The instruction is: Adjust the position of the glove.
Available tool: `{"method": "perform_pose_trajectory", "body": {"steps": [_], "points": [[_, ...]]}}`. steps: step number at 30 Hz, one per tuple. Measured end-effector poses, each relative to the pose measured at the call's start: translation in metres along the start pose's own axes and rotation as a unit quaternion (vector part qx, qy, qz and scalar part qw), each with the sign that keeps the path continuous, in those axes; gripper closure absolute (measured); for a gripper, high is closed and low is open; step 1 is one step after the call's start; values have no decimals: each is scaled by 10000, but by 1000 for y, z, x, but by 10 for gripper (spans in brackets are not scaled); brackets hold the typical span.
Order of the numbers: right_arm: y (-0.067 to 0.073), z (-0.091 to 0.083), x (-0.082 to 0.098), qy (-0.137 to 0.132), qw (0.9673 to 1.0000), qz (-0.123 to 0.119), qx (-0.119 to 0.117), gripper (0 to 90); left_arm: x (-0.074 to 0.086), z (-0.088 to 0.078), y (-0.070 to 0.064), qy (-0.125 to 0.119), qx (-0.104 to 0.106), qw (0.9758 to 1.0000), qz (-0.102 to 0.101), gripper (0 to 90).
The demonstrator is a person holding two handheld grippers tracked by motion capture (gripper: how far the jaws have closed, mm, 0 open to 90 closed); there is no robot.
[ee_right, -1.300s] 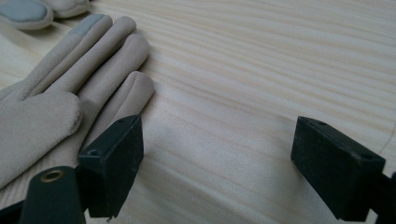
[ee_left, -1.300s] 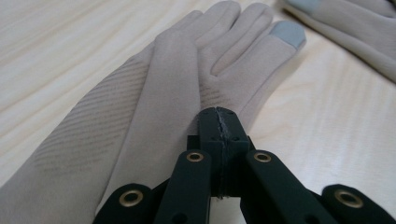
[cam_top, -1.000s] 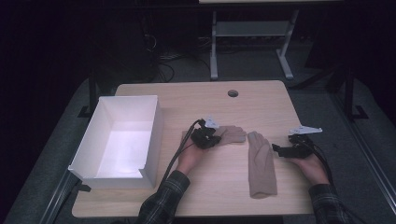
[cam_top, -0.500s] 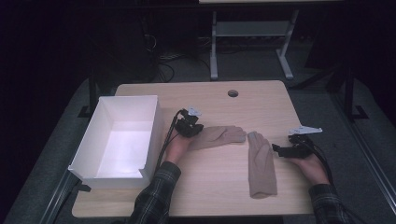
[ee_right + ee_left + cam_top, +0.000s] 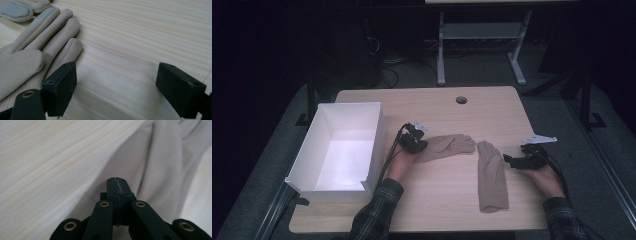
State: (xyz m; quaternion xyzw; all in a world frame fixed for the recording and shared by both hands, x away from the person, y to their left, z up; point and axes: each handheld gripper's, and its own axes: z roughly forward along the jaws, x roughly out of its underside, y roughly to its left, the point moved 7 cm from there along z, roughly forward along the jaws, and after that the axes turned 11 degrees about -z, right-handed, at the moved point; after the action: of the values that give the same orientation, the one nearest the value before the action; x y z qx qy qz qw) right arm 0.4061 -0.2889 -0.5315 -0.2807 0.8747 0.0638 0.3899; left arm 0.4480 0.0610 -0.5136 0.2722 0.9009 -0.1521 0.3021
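- Gloves are what we have in hand: two beige ones lie on the counter (image 5: 447, 210), near its middle.
- Our left claw (image 5: 421, 144) is fully closed, and in the left claw view its jaws meet tip to tip with a fold of the left glove (image 5: 447, 146) pinched between them at the cuff end.
- That left glove lies flat and crosswise in the high view, cuff at the claw, fingers pointing toward the other glove. In the left claw view its cloth (image 5: 160, 162) rises in soft ridges just past the jaw tips.
- The right glove (image 5: 491, 175) lies lengthwise, fingers toward the far side of the counter and cuff toward us. Its fingertips sit just beside those of the left glove; we cannot tell whether they touch.
- Our right claw (image 5: 508, 160) stands wide open and holds nothing. It rests low over the counter just beside the right glove's edge, jaws pointing at it.
- In the right claw view, the right glove (image 5: 37, 55) lies at the left with four fingers and thumb spread, and one jaw sits right at its outer finger. Bare wood shows between the jaws.
- At the top left of that view we see a grey pad on a fingertip of the left glove (image 5: 17, 11).
- A white box (image 5: 377, 135), open at the top, stands at the left of the counter, near our left hand (image 5: 399, 162).
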Motion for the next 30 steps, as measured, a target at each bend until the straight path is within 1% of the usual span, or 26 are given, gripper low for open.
{"method": "perform_pose_trajectory", "body": {"steps": [3, 6, 8, 10, 11, 13, 14, 18, 23, 25, 27, 30], "points": [[0, 0, 0, -1, 10000, -5, -3, 167, 4, -4, -4, 103, 46, 9999, 50, 896], [0, 0, 0, -1, 10000, -5, -2, 167, 8, -7, -8, 222, 178, 9996, -26, 896], [0, 0, 0, -1, 10000, -4, -2, 167, 12, -10, -12, 304, 268, 9992, 12, 896], [0, 0, 0, -1, 10000, -6, -4, 167, 17, -14, -17, 421, 359, 9984, 121, 896], [0, 0, 0, -1, 10000, -5, -5, 167, 19, -16, -19, 443, 420, 9981, 119, 896], [0, 0, 0, -1, 10000, -5, -5, 167, 24, -19, -24, 470, 542, 9973, 181, 896], [0, 0, 0, -4, 10000, -12, -5, 167, 26, -21, -27, 490, 605, 9968, 165, 896], [0, 0, 0, -3, 10000, -11, -4, 167, 37, -28, -38, 565, 844, 9944, 297, 896], [0, 0, 0, -3, 10000, -10, -5, 167, 50, -36, -52, 579, 1075, 9918, 389, 896], [0, 0, 0, -3, 10000, -9, -6, 167, 54, -39, -58, 549, 1205, 9904, 407, 896], [0, 0, 0, -2, 10000, -11, -4, 167, 59, -42, -62, 569, 1257, 9889, 544, 896], [0, 0, 0, -2, 10000, -10, -5, 167, 64, -45, -70, 538, 1363, 9875, 580, 896]]}}
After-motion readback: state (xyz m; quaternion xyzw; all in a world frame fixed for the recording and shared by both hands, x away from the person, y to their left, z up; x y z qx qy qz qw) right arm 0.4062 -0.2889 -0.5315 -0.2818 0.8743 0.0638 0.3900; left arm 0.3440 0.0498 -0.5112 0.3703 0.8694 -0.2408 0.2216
